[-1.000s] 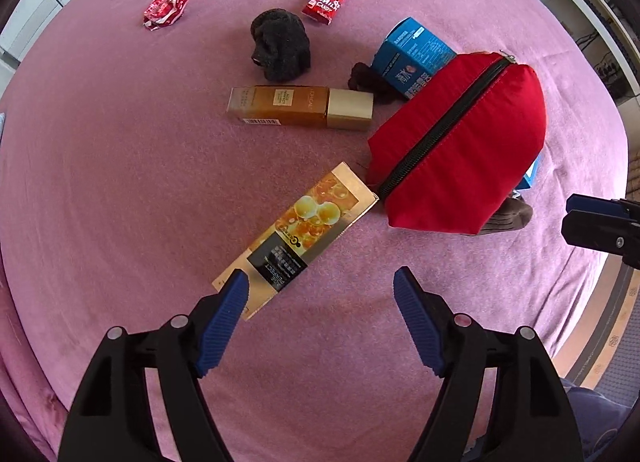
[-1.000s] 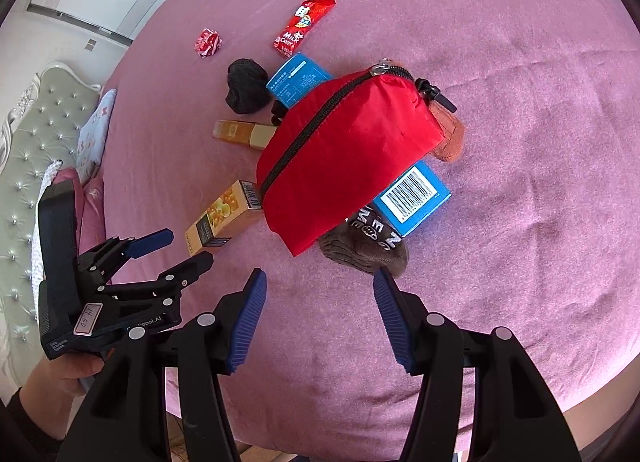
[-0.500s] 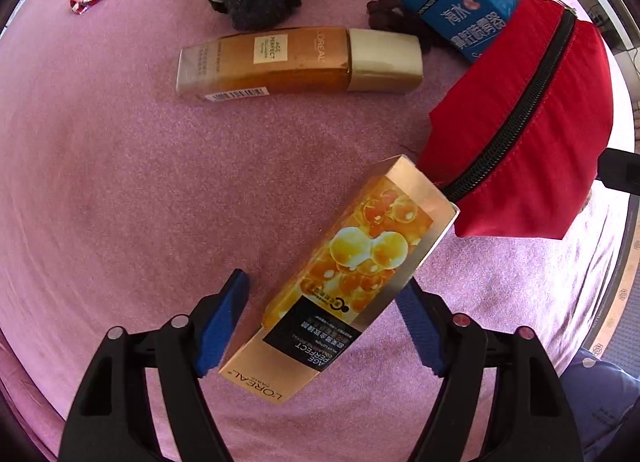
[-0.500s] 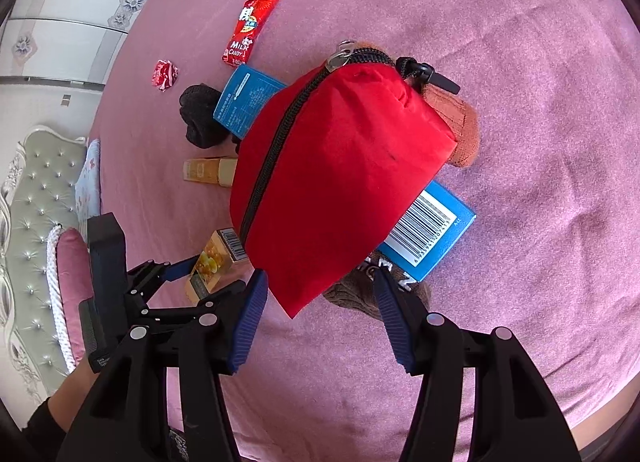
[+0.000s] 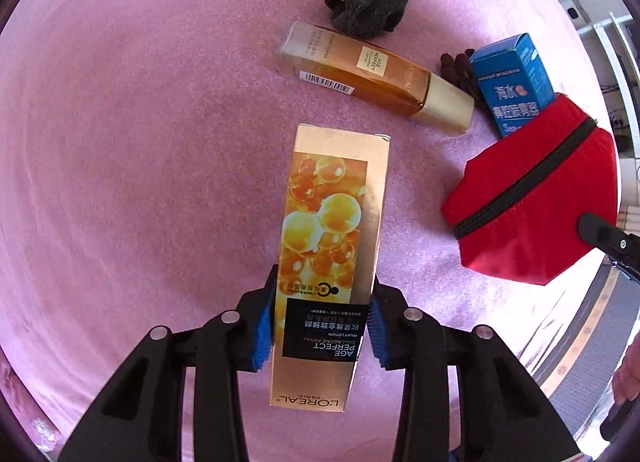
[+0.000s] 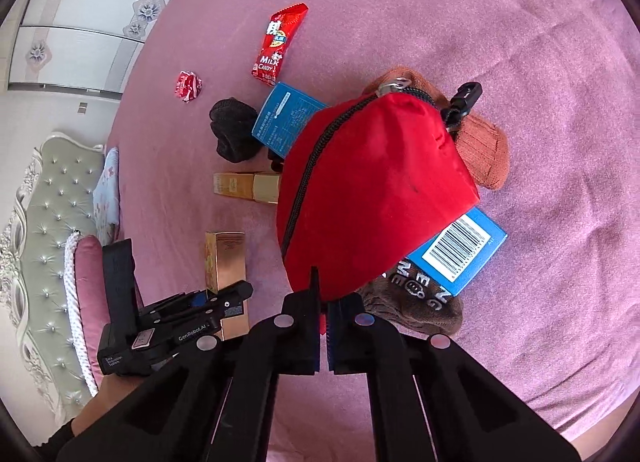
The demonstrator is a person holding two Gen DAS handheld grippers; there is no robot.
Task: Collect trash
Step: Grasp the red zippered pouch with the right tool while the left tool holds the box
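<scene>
- Our left gripper (image 5: 320, 322) has just been closing and now clamps the near end of the gold carton (image 5: 328, 246) on the pink bedspread (image 5: 140, 142).
- Our right gripper (image 6: 323, 326) has just shut, pinching the near corner of the zipped red pouch (image 6: 372, 198).
- Nothing looks bagged yet: the candy wrapper (image 6: 278, 44), crumpled wrapper (image 6: 188, 86) and blue boxes (image 6: 460, 258) lie farther off.

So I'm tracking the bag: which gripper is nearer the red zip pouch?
Right. The right gripper is shut on the corner of the red zip pouch. The left gripper sits off to its side, fingers clamping the gold carton.
</scene>
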